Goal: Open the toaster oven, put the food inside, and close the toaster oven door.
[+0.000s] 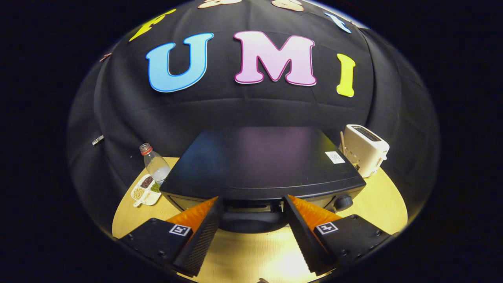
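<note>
- The tongs (pixel 253 204) stand wide apart with nothing between their fingers; the tips sit just at the upper front edge of the toaster oven (pixel 261 165), one on each side of its door handle (pixel 251 222).
- The toaster oven is a black box standing on the bench (pixel 251 255), right ahead of the tongs. Its long axis runs left to right, and its front, with the door, points toward the near side, at the tongs.
- The door handle is a dark curved bar across the top of the door, lying between the two fingers. The door looks closed.
- A round knob (pixel 343 202) sits on the right end of the oven's front.
- A small white sticker (pixel 335 157) lies on the oven's flat top, near its right edge.
- To the left of the oven, a clear bottle (pixel 155 163) with a red cap stands upright, and just nearer is a white divided dish (pixel 145 190) with seeds or grains in its compartments.
- To the far right, a white pop-up toaster (pixel 366 150) stands just beside the oven.
</note>
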`<state>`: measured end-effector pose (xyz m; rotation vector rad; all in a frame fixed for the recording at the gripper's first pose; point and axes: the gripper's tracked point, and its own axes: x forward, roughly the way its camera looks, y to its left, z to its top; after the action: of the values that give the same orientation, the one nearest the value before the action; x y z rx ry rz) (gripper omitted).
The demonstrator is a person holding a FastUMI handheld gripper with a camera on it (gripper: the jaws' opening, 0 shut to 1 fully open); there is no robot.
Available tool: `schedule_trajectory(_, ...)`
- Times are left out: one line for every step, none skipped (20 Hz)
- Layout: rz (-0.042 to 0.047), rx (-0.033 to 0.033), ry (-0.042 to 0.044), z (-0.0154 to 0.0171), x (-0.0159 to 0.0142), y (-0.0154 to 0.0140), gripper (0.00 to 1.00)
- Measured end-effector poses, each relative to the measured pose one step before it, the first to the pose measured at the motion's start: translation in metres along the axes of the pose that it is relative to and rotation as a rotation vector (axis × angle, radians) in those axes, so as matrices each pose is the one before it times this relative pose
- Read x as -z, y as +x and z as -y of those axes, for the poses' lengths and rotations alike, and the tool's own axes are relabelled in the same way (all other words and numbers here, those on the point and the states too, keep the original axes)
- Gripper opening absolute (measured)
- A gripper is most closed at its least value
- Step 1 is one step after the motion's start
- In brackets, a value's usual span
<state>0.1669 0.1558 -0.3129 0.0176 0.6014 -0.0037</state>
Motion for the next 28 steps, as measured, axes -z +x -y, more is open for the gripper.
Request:
schedule_trajectory(-0.01149,0.00166,-0.00782,0.00139,0.00383,-0.00210,0.99)
schedule_trajectory(-0.00909,0.00020,0.00010,0.00031,0.00281,-0.00304,0.99)
schedule_trajectory(-0.00549,-0.00573,0.00492,-0.00029,0.00498,-0.00561,0.99)
schedule_trajectory(-0.01153,-0.01096,0.00260,-0.00081,0.00637,-0.00608,0.99)
schedule_trajectory(-0.01804,-0.00916,0.00394,0.00063,0.00818,-0.00641,0.99)
schedule_trajectory(-0.02050,-0.00754,0.01106,0.00006,0.00983,-0.00658,0.99)
schedule_trajectory(-0.00479,-0.00037,0.00154,0.00125,0.00798,-0.00568,0.99)
schedule_trajectory(-0.00586,0.00075,-0.01436,0.00006,0.00849,-0.00442,0.99)
schedule_trajectory(-0.02035,0.00461,-0.02322,0.00109,0.01341,-0.00529,0.99)
schedule_trajectory(-0.02395,0.00289,-0.01345,-0.00029,0.01356,-0.00457,0.99)
schedule_trajectory(-0.02933,-0.00439,0.00441,-0.00077,0.01259,-0.00345,0.99)
schedule_trajectory(-0.03391,-0.00866,-0.00038,-0.00015,0.01404,-0.00301,0.99)
schedule_trajectory(-0.04004,-0.00743,0.00304,0.00150,0.01647,0.00052,0.99)
schedule_trajectory(-0.04093,-0.00534,0.00718,0.00129,0.01411,-0.00070,0.98)
schedule_trajectory(-0.02263,-0.00495,0.00941,0.00149,0.01016,-0.00220,0.98)
schedule_trajectory(-0.00333,0.00020,0.00437,0.00216,0.00436,-0.00300,0.98)
schedule_trajectory(0.00184,-0.00043,-0.00557,0.00286,0.00169,-0.00230,0.99)
schedule_trajectory(-0.00255,-0.00430,-0.00812,0.00046,0.00162,-0.00426,0.98)
schedule_trajectory(-0.00191,-0.00266,-0.00039,0.00181,0.00187,-0.00330,0.98)
schedule_trajectory(-0.00058,-0.00645,0.00692,0.00126,0.00142,-0.00295,0.98)
schedule_trajectory(-0.00255,-0.00997,0.00767,0.00064,0.00034,-0.00310,0.98)
schedule_trajectory(0.00376,-0.01180,0.00572,-0.00037,-0.00070,-0.00482,0.98)
schedule_trajectory(0.01153,-0.00925,0.00338,0.00249,-0.00354,-0.00513,0.98)
schedule_trajectory(0.01461,-0.00270,-0.00218,0.00469,-0.00420,-0.00567,0.98)
schedule_trajectory(0.01829,-0.00473,-0.00600,0.00639,-0.00603,-0.00595,0.98)
schedule_trajectory(0.01877,-0.00448,-0.00555,0.00752,-0.00743,-0.00717,0.98)
schedule_trajectory(0.01740,-0.00826,-0.00047,0.00951,-0.00802,-0.00667,0.98)
schedule_trajectory(0.02242,-0.00536,0.00342,0.01297,-0.00862,-0.00742,0.98)
